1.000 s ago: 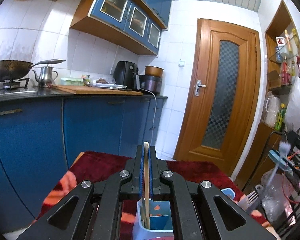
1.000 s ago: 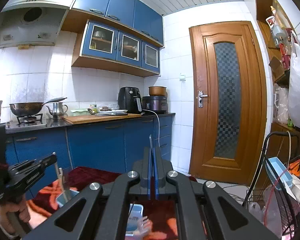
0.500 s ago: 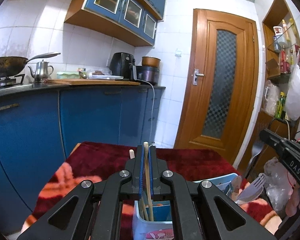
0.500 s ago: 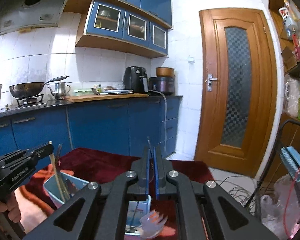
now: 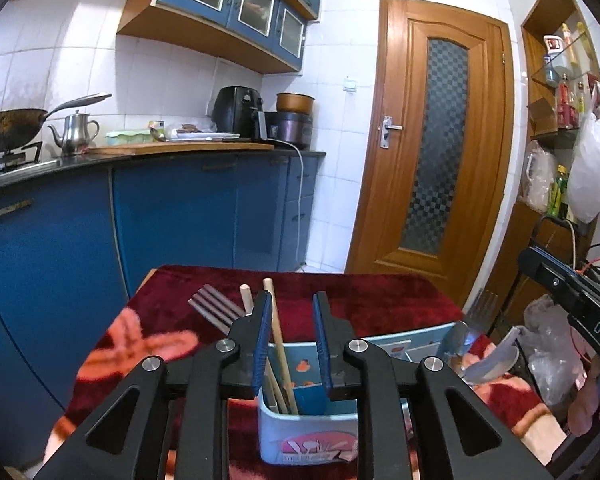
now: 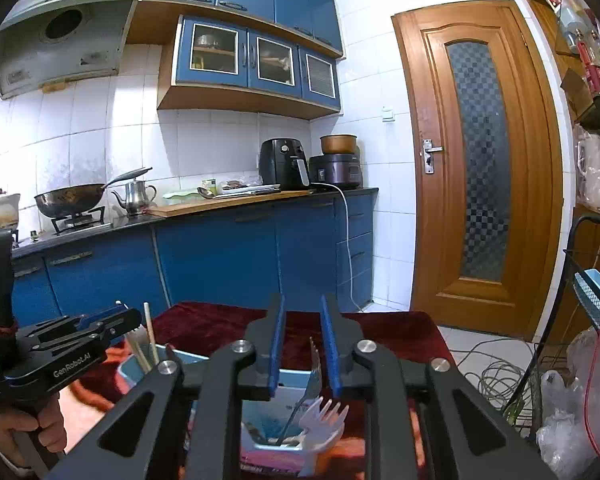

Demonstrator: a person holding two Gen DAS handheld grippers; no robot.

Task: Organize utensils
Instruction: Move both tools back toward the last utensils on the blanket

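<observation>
Wooden chopsticks [image 5: 281, 354] are seen standing in the blue utensil caddy [image 5: 308, 428] on the red-clothed table [image 5: 364, 300], both the left gripper [image 5: 290, 338] and right gripper [image 6: 303, 346] spread wide, empty. Light, stiff and smooth, they are judged best pinched near the upper ends.

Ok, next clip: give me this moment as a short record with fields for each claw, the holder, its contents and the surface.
left claw: open, above the holder's near compartment, gripping nothing
right claw: open, above the fork compartment, gripping nothing
holder: light blue utensil caddy with compartments, upright on the cloth
chopsticks: wooden, standing tilted in the near compartment
metal fork: standing in the caddy, tines up
plastic fork: pale, tines up, beside the metal fork
surface: dark red patterned cloth
</observation>
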